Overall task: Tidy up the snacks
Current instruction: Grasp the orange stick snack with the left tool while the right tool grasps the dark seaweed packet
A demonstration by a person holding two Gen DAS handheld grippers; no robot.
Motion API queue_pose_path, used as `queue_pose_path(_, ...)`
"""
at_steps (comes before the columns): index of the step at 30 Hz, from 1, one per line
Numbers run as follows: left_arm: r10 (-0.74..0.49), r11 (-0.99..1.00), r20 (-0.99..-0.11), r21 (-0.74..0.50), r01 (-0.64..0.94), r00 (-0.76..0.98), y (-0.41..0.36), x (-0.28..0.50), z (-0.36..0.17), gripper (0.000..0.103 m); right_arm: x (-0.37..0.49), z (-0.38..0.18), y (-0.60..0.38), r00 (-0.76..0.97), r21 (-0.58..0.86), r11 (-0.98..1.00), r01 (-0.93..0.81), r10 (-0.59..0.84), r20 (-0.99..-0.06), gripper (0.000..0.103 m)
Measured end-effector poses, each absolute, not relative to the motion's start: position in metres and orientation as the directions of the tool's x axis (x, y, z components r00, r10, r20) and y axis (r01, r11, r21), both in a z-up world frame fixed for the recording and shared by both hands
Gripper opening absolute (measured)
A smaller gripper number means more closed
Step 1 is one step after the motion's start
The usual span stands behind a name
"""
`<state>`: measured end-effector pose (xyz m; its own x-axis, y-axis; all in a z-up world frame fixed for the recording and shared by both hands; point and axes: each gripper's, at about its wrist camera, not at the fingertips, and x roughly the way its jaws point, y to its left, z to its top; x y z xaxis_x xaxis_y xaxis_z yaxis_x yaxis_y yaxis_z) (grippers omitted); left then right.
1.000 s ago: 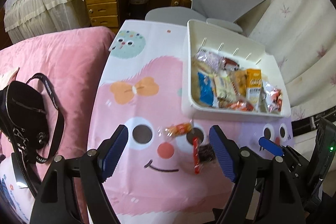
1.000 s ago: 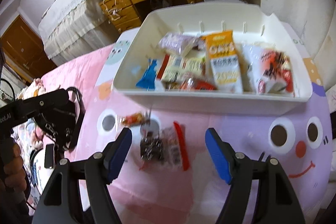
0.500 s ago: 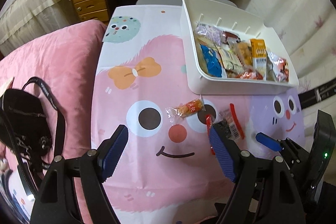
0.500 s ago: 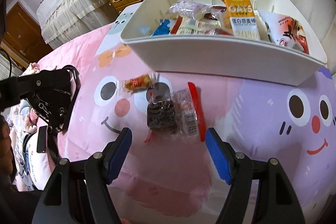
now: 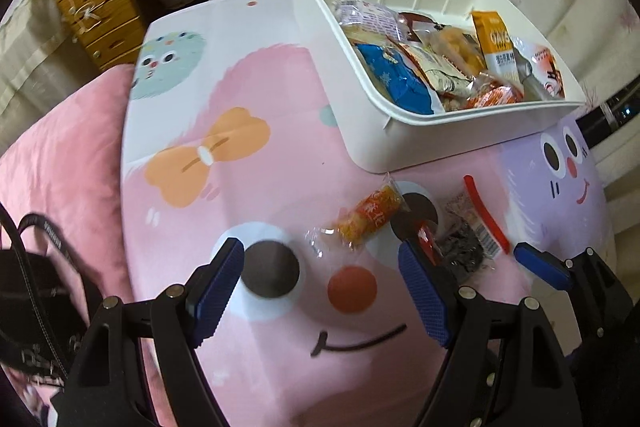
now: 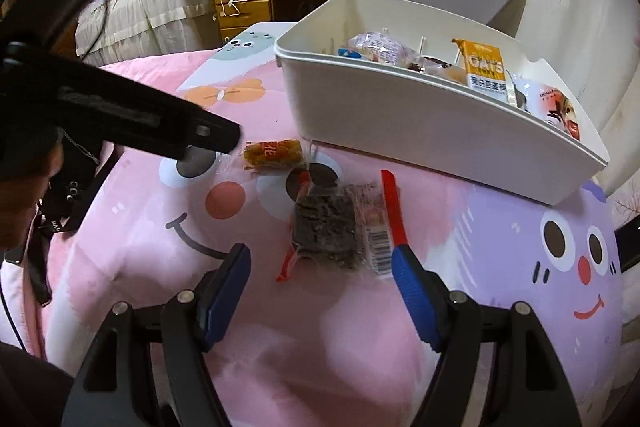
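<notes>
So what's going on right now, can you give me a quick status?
Both jaws open, empty, above the cartoon-print cloth. Right gripper near clear-wrapped dark snack; left gripper near orange wrapped snack. White plastic bin already part-filled. Nothing blocking.
</notes>
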<state>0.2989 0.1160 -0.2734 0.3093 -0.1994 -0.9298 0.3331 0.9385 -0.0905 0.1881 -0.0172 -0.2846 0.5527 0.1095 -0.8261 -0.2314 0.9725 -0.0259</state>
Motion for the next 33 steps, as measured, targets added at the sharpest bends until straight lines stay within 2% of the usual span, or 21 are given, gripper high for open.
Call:
queue_pose_path(8, -0.250, 0.909, -0.913, -0.107, 0.403, 0.321, 0.102, 0.310, -0.297, 0.078, 0.199, -0.299, -0.013, 0.600, -0.068, 0.979, -0.195, 0.064, -0.797, 0.074)
queue_pose_path(15, -0.257, 0.888, -0.912, -0.092, 0.451, 0.319, 0.086, 0.313, -0.306, 0.075, 0.211, -0.307, -0.014, 0.594, -0.040, 0.983, -0.179, 0.075, -0.801, 0.074)
queue_pose_path(19, -0.247, 0.887, -0.918, -0.086, 0.453, 0.311, 0.081, 0.314, -0.310, 0.066, 0.212, -0.311, -0.015, 0.583, -0.014, 0.983, -0.181, 0.096, -0.807, 0.071)
queue_pose_path(24, -0.240, 0.881, -0.914, -0.063, 0.469, 0.328, 0.077, 0.311, -0.311, 0.055, 0.212, -0.314, -0.016, 0.592, -0.014, 0.983, -0.180, 0.097, -0.800, 0.053)
queue_pose_path(27, -0.243, 0.874, -0.911, -0.056, 0.483, 0.333, 0.075, 0.308, -0.310, 0.048, 0.209, -0.315, -0.018, 0.600, -0.015, 0.983, -0.184, 0.101, -0.793, 0.050)
queue_pose_path(29, -0.240, 0.868, -0.909, -0.045, 0.495, 0.340, 0.071, 0.305, -0.309, 0.035, 0.208, -0.315, -0.017, 0.604, -0.021, 0.982, -0.189, 0.100, -0.791, 0.049)
queue_pose_path(33, -0.236, 0.865, -0.906, -0.032, 0.500, 0.350, 0.064, 0.300, -0.308, 0.022, 0.205, -0.315, -0.017, 0.601, -0.015, 0.981, -0.191, 0.105, -0.792, 0.047)
